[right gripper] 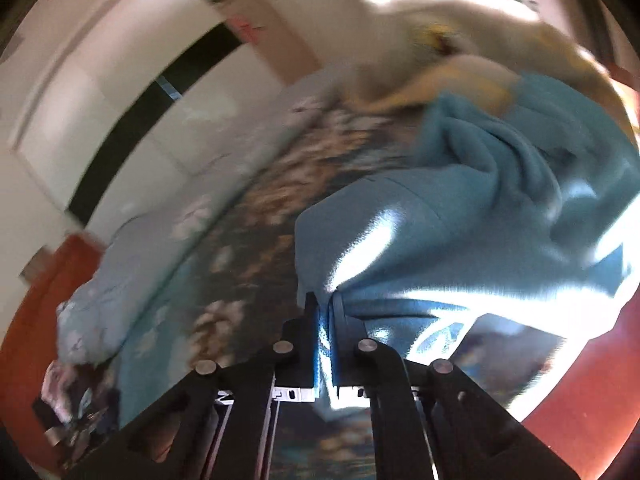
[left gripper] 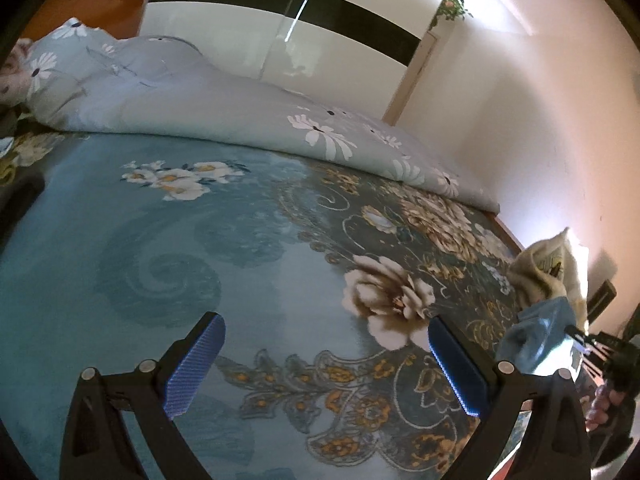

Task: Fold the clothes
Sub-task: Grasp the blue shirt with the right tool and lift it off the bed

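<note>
The blue garment [right gripper: 500, 216] is bunched up at the bed's edge beside a cream garment [right gripper: 452, 40], its hem pinched tight in the right gripper [right gripper: 326, 308], while the left gripper [left gripper: 326, 364] hangs over the floral bedspread [left gripper: 160, 248], fingers spread wide, holding nothing.

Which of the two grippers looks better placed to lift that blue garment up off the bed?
The right. Its gripper is already shut on an edge of the blue garment. The left gripper is open over the bare floral bedspread, with the garment off to its side.
</note>
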`<action>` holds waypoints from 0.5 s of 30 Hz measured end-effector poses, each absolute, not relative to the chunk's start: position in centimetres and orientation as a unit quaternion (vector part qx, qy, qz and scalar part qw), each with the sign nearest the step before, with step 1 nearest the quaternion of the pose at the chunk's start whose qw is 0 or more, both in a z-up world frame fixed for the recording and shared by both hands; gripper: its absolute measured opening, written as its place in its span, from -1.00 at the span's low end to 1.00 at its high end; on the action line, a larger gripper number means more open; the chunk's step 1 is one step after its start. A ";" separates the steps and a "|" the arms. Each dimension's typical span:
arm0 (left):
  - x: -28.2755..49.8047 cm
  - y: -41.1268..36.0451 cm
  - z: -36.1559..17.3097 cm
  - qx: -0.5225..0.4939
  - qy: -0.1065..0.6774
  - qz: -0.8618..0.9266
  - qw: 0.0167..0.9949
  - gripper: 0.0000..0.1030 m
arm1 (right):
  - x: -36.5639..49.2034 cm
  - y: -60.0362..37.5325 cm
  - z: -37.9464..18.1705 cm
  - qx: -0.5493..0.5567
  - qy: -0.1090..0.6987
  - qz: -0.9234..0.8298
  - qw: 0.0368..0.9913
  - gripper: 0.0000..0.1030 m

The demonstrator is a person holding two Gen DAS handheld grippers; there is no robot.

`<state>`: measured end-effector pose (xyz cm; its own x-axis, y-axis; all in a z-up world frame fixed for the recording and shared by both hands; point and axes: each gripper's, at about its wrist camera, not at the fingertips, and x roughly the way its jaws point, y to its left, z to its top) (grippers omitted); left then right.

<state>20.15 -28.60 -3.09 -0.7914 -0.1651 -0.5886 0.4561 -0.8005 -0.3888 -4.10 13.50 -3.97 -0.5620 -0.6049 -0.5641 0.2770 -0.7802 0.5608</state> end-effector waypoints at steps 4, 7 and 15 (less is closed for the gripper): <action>21.8 -30.1 -3.1 0.264 0.277 -0.905 0.186 1.00 | -4.1 7.5 -2.4 0.387 -0.188 -0.846 0.314 -0.92; 23.4 -31.7 -3.0 0.253 0.289 -0.901 0.203 1.00 | -3.8 2.5 -1.4 0.387 -0.170 -0.831 0.361 -0.92; 29.2 -36.4 -2.9 0.217 0.316 -0.886 0.261 1.00 | -1.1 -14.2 2.3 0.375 -0.128 -0.773 0.495 -0.93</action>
<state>29.18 -36.44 -2.93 -0.7700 -0.3250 -0.5491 0.5990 -0.6649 -0.4463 -1.06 -14.24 2.33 -0.2279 -0.8618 -0.4532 0.6703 -0.4765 0.5689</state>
